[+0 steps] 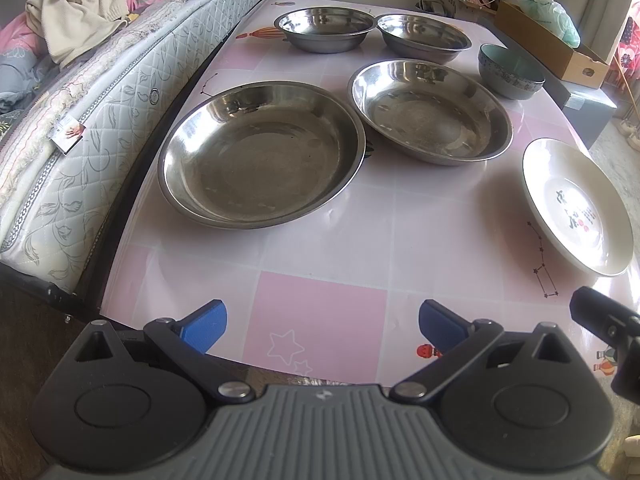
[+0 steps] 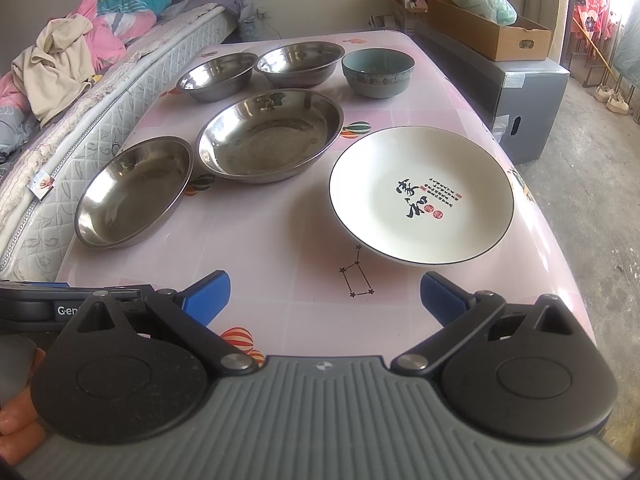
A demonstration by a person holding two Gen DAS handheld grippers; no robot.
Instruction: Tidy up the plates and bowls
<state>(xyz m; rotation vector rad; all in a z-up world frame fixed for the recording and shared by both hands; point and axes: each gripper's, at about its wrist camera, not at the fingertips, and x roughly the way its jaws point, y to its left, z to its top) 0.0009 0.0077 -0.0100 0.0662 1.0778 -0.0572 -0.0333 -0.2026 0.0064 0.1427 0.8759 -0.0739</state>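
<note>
Left gripper (image 1: 322,326) low at near table edge, blue pads (image 1: 204,326) spread wide, nothing between. Right gripper (image 2: 324,298) same: pads (image 2: 208,296) wide apart, empty, hovering over near edge of pink checked table (image 2: 256,240). Part of right gripper poking into left view at far right; left gripper body visible at left edge of right view. Nearest on right side: white plate (image 2: 420,196) with black rim and black-and-red writing in middle, flat on table, just ahead of right gripper, apart from all metal dishes; seen at right edge in left view (image 1: 576,204). Nearest on left side: big metal dish (image 1: 262,156), shallow, empty, close to table's left edge beside mattress (image 1: 100,128); in right view (image 2: 134,192). Behind and right of it: second metal dish (image 1: 430,112), similar size, empty, rims near but contact not clear; in right view (image 2: 270,136) sits mid-table, left of and behind white plate. Farther back, row of three: left metal bowl (image 1: 326,28), right metal bowl (image 1: 424,38) just beside it, rims nearly touching, then grey-blue bowl (image 1: 510,72) with patterned band at right end, standing apart. All upright, all empty. Beyond table: cardboard box (image 2: 488,36) holding green plastic bag (image 2: 482,0), on grey case (image 2: 520,92). Clothes pile (image 2: 64,60) on mattress at left.
</note>
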